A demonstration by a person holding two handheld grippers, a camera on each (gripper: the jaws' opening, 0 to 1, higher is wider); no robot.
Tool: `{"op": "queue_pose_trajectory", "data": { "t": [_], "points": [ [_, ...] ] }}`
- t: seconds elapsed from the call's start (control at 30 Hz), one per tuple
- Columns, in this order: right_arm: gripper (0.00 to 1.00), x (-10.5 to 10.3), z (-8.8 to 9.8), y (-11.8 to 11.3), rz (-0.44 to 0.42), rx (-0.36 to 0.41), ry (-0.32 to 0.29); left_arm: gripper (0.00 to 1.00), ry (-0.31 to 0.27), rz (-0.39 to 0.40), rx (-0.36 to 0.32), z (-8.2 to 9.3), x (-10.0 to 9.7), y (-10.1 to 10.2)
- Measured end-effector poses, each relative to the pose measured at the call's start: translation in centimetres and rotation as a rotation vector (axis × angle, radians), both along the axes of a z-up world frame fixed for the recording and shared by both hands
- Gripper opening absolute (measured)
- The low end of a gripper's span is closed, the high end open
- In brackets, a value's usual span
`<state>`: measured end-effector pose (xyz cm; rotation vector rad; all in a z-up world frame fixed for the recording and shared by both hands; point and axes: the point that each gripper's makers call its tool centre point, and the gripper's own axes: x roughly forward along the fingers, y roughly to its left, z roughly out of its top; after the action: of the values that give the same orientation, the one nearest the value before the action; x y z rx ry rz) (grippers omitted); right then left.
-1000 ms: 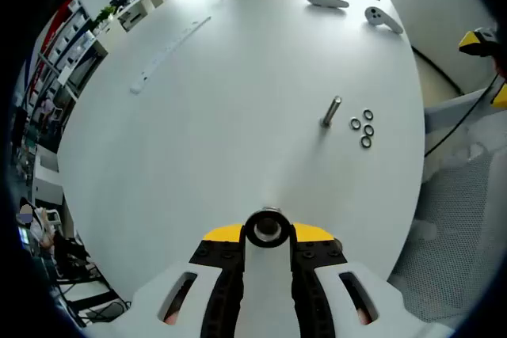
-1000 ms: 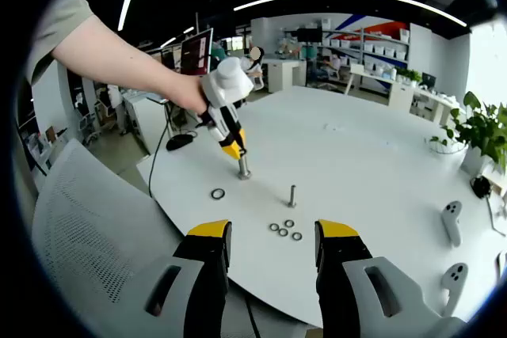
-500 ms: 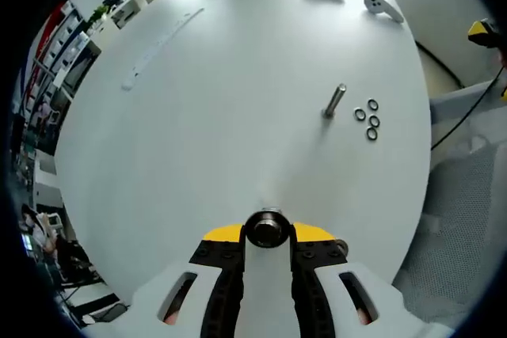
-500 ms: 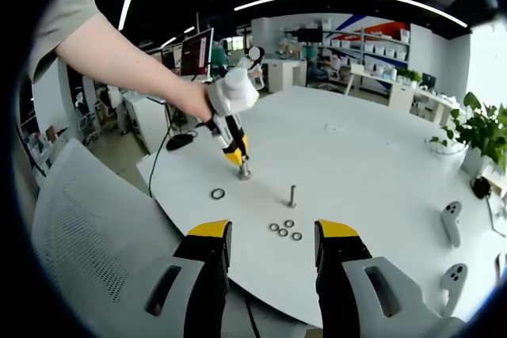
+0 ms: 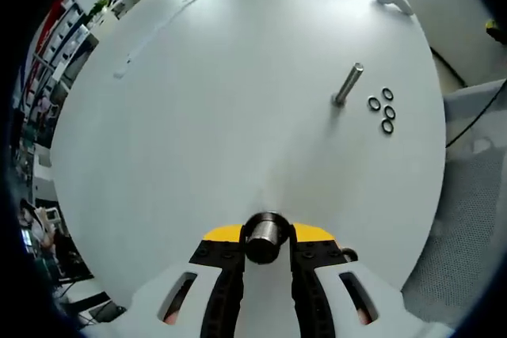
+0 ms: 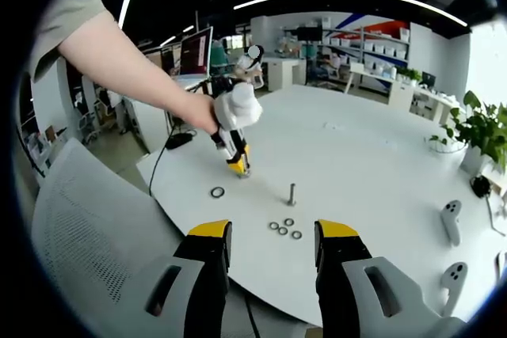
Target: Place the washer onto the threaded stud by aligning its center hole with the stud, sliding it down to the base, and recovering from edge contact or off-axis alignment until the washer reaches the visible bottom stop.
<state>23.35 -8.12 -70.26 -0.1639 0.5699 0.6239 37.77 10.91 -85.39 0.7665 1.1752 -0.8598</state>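
Steel on a white table (image 5: pixel 198 116): what am I looking at? (desk)

My left gripper (image 5: pixel 267 252), seen along its own jaws. They are closed narrowly on a short metal post (image 5: pixel 265 231), whose round end shows between the yellow tips. From the right gripper view, a person's hand has that tool tilted down, its tip at the tabletop. (operator)

Why hold it there? (desk)

I read it as steadying the post so that a washer can be threaded on without the post tipping. That is my judgement, not something on show. (operator)

And the washers? (desk)

One lone washer (image 6: pixel 217 192) lies flat on the table just left of the left gripper and a little nearer to me. Three more washers (image 6: pixel 283 229) sit clustered near a second stud (image 6: pixel 291 194), which stands upright and free, right of the left gripper. I can see no washer on either post. (operator)

Your other hand? (desk)

My right gripper (image 6: pixel 265 247) hangs back at the near edge, jaws wide and empty, with the cluster framed between them. I take that as staging for a pick. The likely next step is to close on one ring by its rim and leave its hole clear. The rings are thin and flat, so I expect the edge may slip (operator)
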Motion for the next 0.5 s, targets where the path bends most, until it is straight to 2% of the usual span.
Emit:
{"op": "queue_pose_trajectory", "data": {
  "t": [0.17, 0.23, 0.33, 0.4, 0.5],
  "points": [
    [0.44, 0.0, 0.0, 0.0, -0.002, 0.0, 0.001, 0.19, 0.004, 0.008, 0.005, -0.3, -0.3, -0.2],
    [0.44, 0.0, 0.0, -0.1, -0.003, 0.001, 0.001, 0.19, -0.002, 0.03, -0.014, -0.2, 0.0, -0.4],
    [0.44, 0.0, -0.1, -0.1, -0.003, -0.001, 0.003, 0.13, 0.008, 0.062, -0.04, 0.0, 0.3, -0.9],
    [0.44, 0.0, 0.0, -0.1, -0.005, -0.001, 0.002, 0.17, 0.015, 0.051, -0.042, 0.0, 0.1, -1.0],
    [0.44, 0.1, 0.0, -0.1, -0.007, 0.001, -0.001, 0.22, -0.014, 0.007, -0.023, 0.1, 0.1, -1.0]
  ]
}}
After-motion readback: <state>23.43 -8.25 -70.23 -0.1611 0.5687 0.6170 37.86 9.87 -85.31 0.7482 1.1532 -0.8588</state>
